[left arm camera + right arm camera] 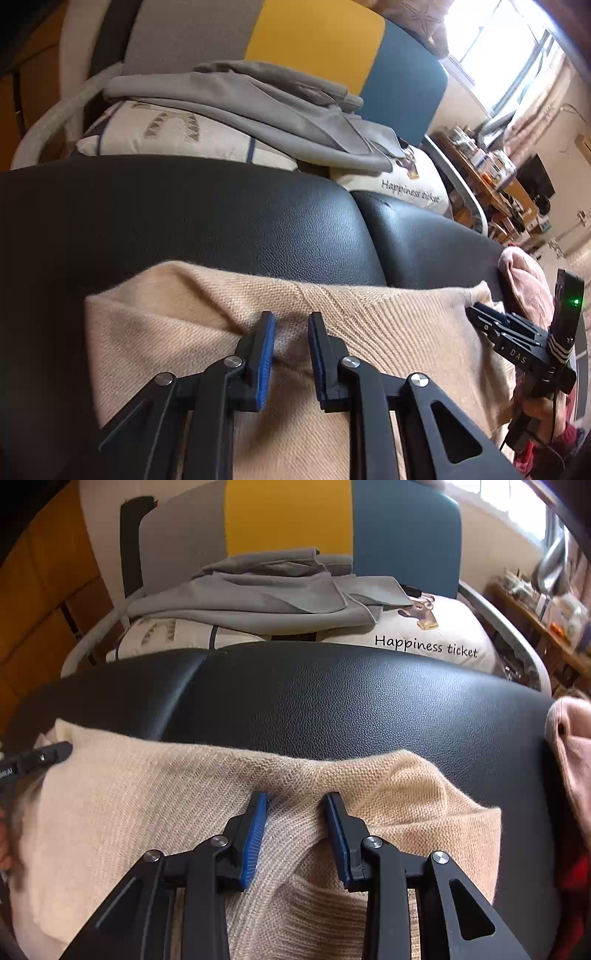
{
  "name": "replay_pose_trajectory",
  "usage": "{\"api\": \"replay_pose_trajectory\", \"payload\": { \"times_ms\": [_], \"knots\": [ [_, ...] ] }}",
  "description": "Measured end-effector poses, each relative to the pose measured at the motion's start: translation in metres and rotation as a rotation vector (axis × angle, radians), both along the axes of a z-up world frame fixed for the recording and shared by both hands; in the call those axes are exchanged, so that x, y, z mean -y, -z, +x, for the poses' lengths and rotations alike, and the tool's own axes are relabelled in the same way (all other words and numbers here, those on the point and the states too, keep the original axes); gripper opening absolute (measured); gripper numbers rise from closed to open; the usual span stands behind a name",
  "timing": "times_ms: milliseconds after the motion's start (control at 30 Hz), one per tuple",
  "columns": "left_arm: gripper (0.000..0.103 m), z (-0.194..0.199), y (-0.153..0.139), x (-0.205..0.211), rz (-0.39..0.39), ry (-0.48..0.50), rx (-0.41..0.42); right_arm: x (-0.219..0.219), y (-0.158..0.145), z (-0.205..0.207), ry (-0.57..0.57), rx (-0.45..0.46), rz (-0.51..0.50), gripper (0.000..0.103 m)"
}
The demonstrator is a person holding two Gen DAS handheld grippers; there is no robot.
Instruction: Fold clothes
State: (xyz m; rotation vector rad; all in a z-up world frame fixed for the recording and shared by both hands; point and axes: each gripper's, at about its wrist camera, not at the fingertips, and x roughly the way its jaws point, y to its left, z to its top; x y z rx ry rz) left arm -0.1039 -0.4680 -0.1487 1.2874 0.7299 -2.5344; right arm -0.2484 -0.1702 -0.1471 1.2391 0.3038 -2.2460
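Two grippers on one beige knit sweater (184, 794), spread on a black leather surface (351, 709).

Black leather runs wide here, a seam splitting it into two cushions, and the sweater covers the near edge with its long axis running side to side along that edge. Left gripper (291, 332) has its jaws partly apart with a ridge of knit bunched between the blue pads; right gripper (295, 812) shows the same, jaws half spread, a fold of knit rising between them. Whether either pinches tight, I cannot tell. Past the far edge sit printed pillows (424, 642) under a folded grey garment (258, 602), backed by grey, yellow and blue panels (288, 517). Pink cloth (572, 746) lies at the right edge, cluttered shelves (491, 173) and a bright window (498, 40) beyond.
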Motion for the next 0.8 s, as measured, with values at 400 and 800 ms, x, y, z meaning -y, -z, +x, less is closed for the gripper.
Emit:
{"api": "replay_pose_trajectory", "payload": {
  "times_ms": [400,800],
  "knots": [
    [0.019,0.058,-0.014,-0.081,-0.06,0.179,-0.026,-0.034,-0.045,0.096,-0.152,-0.001,-0.167,0.041],
    [0.022,0.088,0.005,-0.112,-0.051,0.248,-0.051,-0.03,0.003,0.136,-0.119,0.036,-0.075,0.043]
  ]
}}
